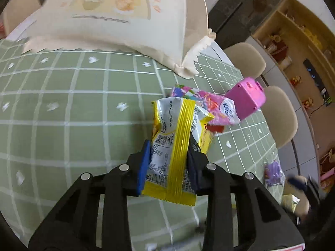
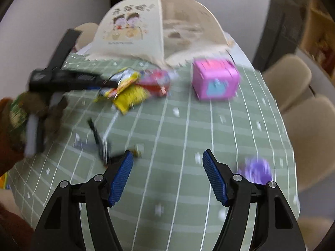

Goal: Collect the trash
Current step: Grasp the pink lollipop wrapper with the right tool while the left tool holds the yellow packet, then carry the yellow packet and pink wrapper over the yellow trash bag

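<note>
The left claw [image 1: 167, 163] pinches a yellow snack wrapper [image 1: 175, 146] just above the checked tabletop [image 1: 73, 108], beside a pink box [image 1: 245, 98]. The right claw [image 2: 167, 175] hangs spread wide, nothing between its pads.

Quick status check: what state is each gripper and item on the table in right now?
Left gripper: shut on the yellow and silver foil snack wrapper.
Right gripper: open, empty, above the green checked tablecloth.
Pink plastic toy box: closed, resting on the cloth.
Pink printed tissue pack: lying flat.
Cream mesh food cover: standing, down on the table.
</note>
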The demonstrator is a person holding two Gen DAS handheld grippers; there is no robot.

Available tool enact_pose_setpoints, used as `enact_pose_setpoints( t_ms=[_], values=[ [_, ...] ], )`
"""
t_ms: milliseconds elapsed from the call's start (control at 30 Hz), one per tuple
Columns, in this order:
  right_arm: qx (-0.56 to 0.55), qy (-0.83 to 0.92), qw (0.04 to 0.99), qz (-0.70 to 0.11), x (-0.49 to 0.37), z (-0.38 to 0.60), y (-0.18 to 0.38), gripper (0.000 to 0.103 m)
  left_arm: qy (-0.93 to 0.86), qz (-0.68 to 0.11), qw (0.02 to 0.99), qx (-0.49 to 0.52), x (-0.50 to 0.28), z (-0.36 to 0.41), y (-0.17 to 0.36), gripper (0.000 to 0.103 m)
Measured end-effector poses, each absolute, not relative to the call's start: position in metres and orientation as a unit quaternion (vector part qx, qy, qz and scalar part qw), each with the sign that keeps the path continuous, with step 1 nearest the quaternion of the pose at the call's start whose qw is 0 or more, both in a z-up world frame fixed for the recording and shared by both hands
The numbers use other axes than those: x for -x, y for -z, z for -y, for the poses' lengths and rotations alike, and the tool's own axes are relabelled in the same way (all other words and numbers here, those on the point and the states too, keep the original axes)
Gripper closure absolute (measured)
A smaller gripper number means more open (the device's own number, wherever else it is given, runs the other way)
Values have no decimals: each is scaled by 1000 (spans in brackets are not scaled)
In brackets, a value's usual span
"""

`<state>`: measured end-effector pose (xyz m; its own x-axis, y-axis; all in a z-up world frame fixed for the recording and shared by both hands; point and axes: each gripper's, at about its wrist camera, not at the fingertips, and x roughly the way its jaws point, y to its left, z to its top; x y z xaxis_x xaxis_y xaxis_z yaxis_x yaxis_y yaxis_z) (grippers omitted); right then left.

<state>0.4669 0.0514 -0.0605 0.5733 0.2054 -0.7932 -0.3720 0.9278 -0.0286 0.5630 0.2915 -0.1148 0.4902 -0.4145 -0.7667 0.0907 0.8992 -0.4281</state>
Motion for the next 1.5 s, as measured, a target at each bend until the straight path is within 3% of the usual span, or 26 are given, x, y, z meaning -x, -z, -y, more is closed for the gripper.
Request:
enact_pose_setpoints(
  t_ms=[267, 500, 733, 900, 967, 1033, 1500],
  values=[
    [145, -245, 863, -418, -565, -122, 69, 38, 97, -508, 838, 173, -496, -331, 112, 72],
    [184, -259, 834, -451, -637, -159, 99, 38, 74, -508, 836, 194, -461, -351, 116, 72],
    [126, -268, 816, -496, -628, -139, 127, 38, 60, -507, 834, 208, -448, -359, 120, 72],
    [149, -274, 815, -488, -575, -125, 129, 60, 63, -508, 831, 218, -449, -355, 123, 72],
    [139, -276, 814, -492, -559, -117, 125, 74, 69, -508, 831, 216, -449, -349, 122, 72],
    [124, -273, 818, -490, -550, -106, 118, 79, 78, -507, 832, 211, -450, -339, 118, 72],
    [-21, -245, 876, -415, -466, -9, -3, 86, 125, -445, 870, 172, -433, -272, 43, 72]
  ],
)
